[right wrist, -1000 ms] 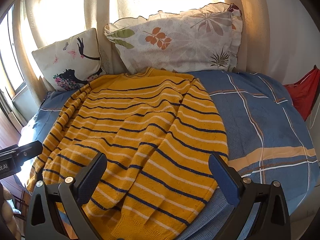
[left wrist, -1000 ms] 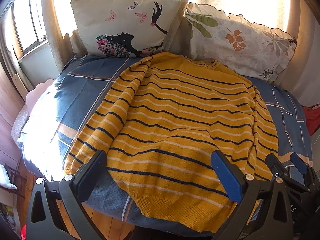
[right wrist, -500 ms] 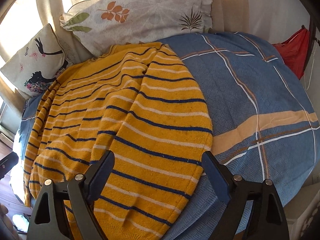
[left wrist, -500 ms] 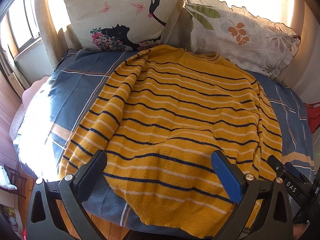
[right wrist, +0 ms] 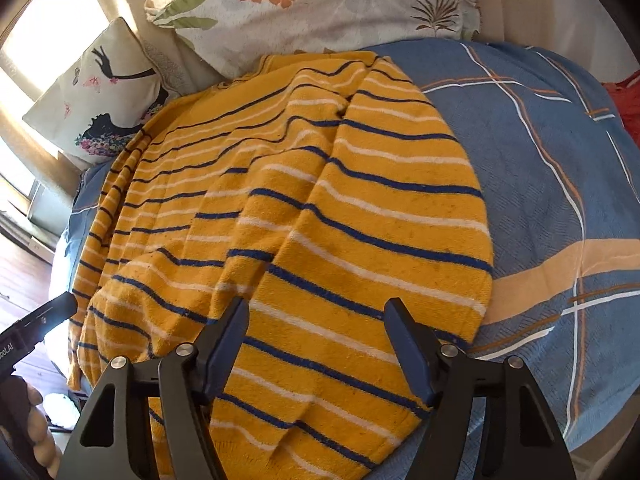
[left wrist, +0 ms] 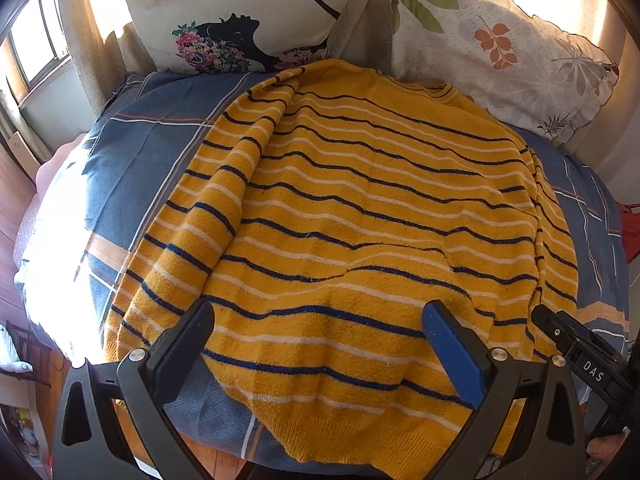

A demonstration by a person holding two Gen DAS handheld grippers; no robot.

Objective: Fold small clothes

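A yellow sweater [left wrist: 360, 216] with navy and white stripes lies spread on the blue plaid bedspread [left wrist: 132, 168], collar toward the pillows. Its left sleeve is folded down along the body. My left gripper [left wrist: 316, 344] is open, hovering over the sweater's hem near the bed's front edge. My right gripper [right wrist: 316, 340] is open, with narrower jaws, low over the sweater's right sleeve and side [right wrist: 320, 240]. The right gripper also shows in the left wrist view [left wrist: 576, 352]. The left gripper's tip shows in the right wrist view [right wrist: 36, 328].
Two pillows lean at the head: one with a black silhouette print [left wrist: 244, 12], one with leaf print [left wrist: 496, 48]. Curtains and a sunlit window stand behind. A red item [right wrist: 624, 100] lies at the right bed edge. Wooden floor [left wrist: 12, 240] shows at left.
Both grippers have moved down and closer to the sweater. The right gripper has tilted down over the right sleeve and its jaws have narrowed somewhat.
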